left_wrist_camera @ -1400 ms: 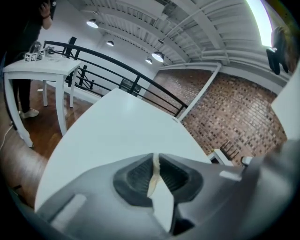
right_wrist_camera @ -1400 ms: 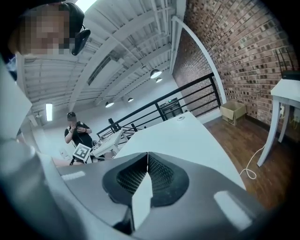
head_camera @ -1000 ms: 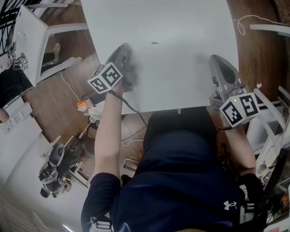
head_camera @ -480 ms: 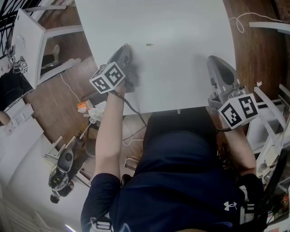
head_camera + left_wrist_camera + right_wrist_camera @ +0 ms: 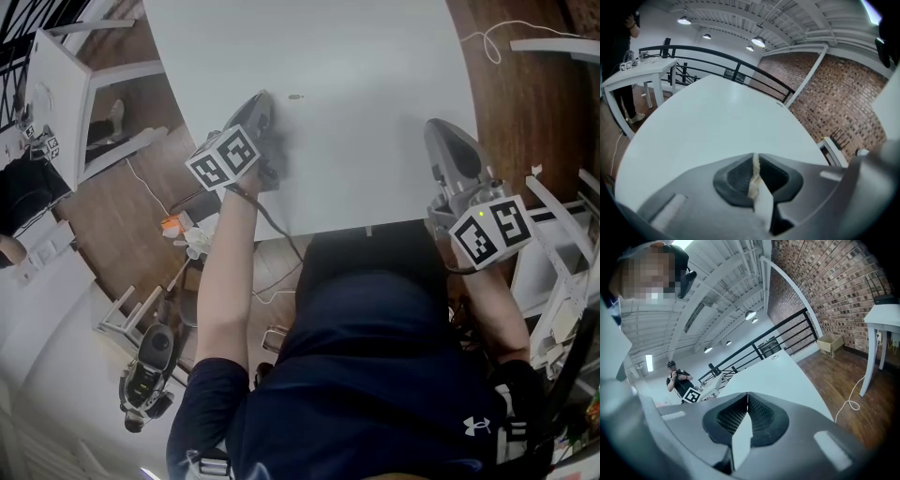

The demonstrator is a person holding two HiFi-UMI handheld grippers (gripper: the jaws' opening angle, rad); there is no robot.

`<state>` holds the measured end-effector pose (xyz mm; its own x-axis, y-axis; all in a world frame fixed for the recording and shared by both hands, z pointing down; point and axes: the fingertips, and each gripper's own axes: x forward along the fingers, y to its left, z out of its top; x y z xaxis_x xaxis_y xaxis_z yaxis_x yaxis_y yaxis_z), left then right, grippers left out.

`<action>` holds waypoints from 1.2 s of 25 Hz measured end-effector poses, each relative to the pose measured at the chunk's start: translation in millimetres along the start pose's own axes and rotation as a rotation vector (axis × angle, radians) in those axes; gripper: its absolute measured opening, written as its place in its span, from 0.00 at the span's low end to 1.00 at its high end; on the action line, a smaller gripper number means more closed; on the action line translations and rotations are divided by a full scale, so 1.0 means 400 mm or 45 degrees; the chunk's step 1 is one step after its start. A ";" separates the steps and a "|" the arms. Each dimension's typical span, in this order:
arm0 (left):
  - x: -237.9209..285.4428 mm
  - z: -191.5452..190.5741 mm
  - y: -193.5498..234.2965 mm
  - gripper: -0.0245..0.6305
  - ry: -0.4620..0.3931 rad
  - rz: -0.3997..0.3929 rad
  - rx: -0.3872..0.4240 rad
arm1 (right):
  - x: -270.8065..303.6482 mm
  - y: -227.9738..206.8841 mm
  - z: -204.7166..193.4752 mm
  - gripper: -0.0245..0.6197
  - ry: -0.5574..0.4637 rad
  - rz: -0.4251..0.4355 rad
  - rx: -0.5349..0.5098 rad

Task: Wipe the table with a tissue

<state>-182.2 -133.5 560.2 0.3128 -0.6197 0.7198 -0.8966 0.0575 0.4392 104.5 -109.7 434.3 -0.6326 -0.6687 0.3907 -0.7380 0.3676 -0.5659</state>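
Note:
The white table (image 5: 356, 66) fills the top of the head view. My left gripper (image 5: 261, 105) lies low over the table's near left edge. In the left gripper view this left gripper (image 5: 754, 158) is shut on a thin crumpled strip of white tissue (image 5: 753, 180), pinched between the dark pads. The tissue is hidden in the head view. My right gripper (image 5: 439, 131) hovers at the table's near right corner. The right gripper view shows that gripper (image 5: 747, 398) with its jaws pressed together and nothing between them. A small dark speck (image 5: 296, 97) marks the tabletop ahead of the left gripper.
A second white table (image 5: 58, 84) stands on the wooden floor to the left, with cables and a dark device (image 5: 150, 375) below it. A white frame (image 5: 562, 234) sits close on the right. A black railing (image 5: 717, 58) and a standing person (image 5: 677, 380) lie beyond the table.
Both grippers hold about the same places at the table's near edge. The head view has drifted a little, and the dark device on the floor has slid down and to the right.

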 end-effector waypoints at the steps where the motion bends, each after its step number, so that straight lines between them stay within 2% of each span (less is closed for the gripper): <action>1: 0.001 0.000 0.002 0.09 0.005 -0.002 0.003 | 0.000 0.002 -0.004 0.05 -0.002 -0.003 0.002; 6: 0.020 -0.006 -0.025 0.09 0.025 -0.004 0.017 | -0.013 -0.020 -0.002 0.05 -0.012 -0.019 0.016; 11: 0.034 -0.006 -0.041 0.09 0.042 0.035 0.018 | -0.014 -0.039 0.012 0.05 -0.016 -0.029 0.023; 19: 0.046 -0.018 -0.084 0.09 0.046 0.055 0.003 | -0.001 -0.033 0.028 0.05 -0.021 -0.015 0.026; 30: 0.082 -0.045 -0.173 0.09 0.039 0.038 -0.018 | -0.005 -0.035 0.031 0.05 -0.021 -0.007 0.023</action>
<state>-104.2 -143.7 563.2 0.2953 -0.5935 0.7487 -0.9012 0.0871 0.4245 119.2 -121.4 432.5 -0.6246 -0.6812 0.3818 -0.7369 0.3523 -0.5770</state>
